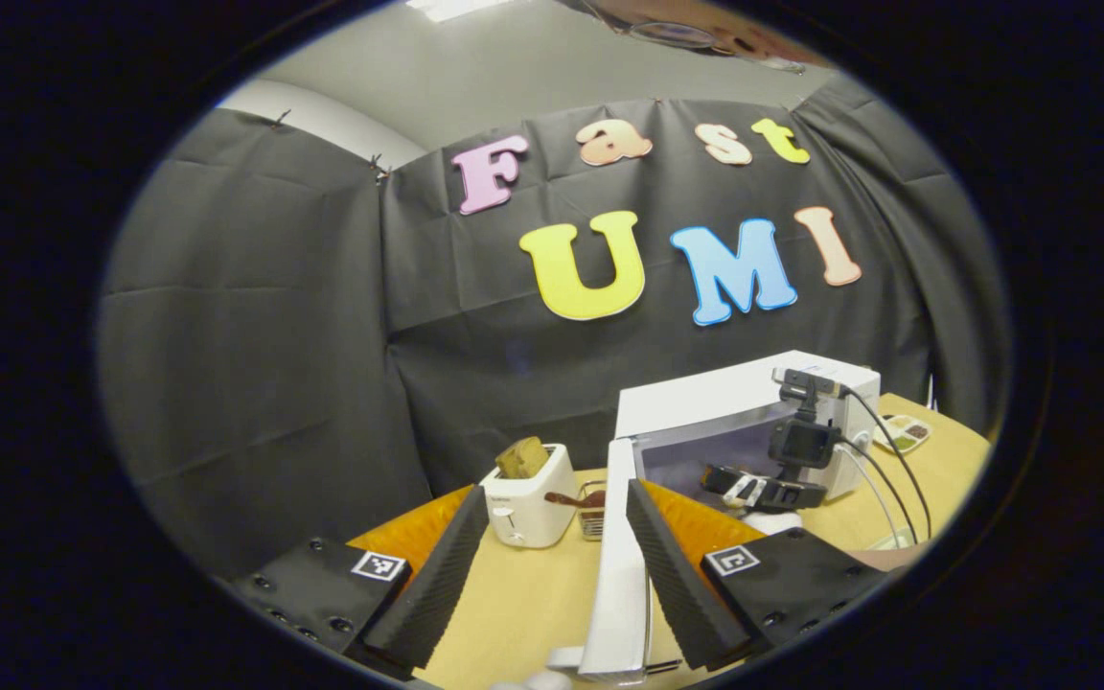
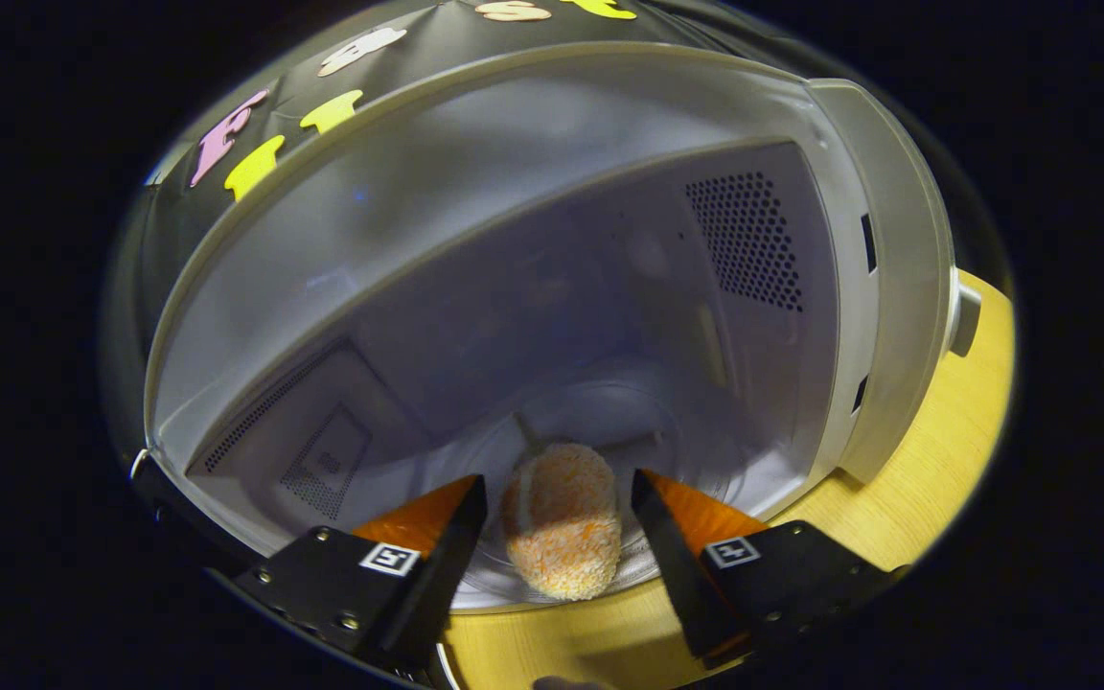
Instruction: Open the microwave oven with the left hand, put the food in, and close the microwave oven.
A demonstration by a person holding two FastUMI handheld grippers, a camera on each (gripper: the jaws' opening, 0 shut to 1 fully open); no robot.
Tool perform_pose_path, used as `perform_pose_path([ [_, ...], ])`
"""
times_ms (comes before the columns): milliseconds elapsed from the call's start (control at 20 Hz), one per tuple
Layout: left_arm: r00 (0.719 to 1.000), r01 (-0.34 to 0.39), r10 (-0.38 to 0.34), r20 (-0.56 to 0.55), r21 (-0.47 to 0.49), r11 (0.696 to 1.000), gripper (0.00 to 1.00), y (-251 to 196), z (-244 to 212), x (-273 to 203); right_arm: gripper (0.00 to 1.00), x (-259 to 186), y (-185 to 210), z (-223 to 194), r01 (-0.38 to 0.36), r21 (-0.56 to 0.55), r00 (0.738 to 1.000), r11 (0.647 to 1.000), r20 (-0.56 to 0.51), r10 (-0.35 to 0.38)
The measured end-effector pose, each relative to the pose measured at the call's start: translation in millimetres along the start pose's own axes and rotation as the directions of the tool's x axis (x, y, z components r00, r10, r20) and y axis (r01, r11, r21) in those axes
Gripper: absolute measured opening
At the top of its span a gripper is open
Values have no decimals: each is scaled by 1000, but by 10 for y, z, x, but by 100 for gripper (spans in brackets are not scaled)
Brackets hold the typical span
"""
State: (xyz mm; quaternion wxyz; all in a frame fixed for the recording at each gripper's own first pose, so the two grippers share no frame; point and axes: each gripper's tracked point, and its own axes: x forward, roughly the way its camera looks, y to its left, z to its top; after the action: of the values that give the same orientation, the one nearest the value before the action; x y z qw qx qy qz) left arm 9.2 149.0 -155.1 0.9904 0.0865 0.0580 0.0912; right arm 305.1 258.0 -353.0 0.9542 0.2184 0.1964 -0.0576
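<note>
The white microwave (image 1: pixel 705 402) stands open on the wooden table, its door (image 1: pixel 617 565) swung out edge-on toward me. That door edge rises between the fingers of my left gripper (image 1: pixel 557 498), close to the right finger, and the jaws are wide apart. My right gripper (image 1: pixel 739 487) reaches into the cavity. In the right gripper view a round breaded piece of food (image 2: pixel 562 522) rests on the glass turntable (image 2: pixel 609 422), between the fingers of the right gripper (image 2: pixel 560 489). The fingers stand open, with small gaps on both sides of the food.
A white toaster (image 1: pixel 525 503) with a slice of bread in it stands left of the door. A small wire basket (image 1: pixel 592 513) sits beside it. A dish (image 1: pixel 905 433) lies on the table to the right of the microwave. Cables hang from the right gripper.
</note>
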Motion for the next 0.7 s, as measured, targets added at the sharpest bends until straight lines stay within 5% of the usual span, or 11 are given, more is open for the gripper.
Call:
perform_pose_path([
  [700, 994, -110, 110, 0, -13, 994, 97, 606, -151, -226, 98, -1040, 32, 661, -96, -245, 987, 965, 100, 124],
])
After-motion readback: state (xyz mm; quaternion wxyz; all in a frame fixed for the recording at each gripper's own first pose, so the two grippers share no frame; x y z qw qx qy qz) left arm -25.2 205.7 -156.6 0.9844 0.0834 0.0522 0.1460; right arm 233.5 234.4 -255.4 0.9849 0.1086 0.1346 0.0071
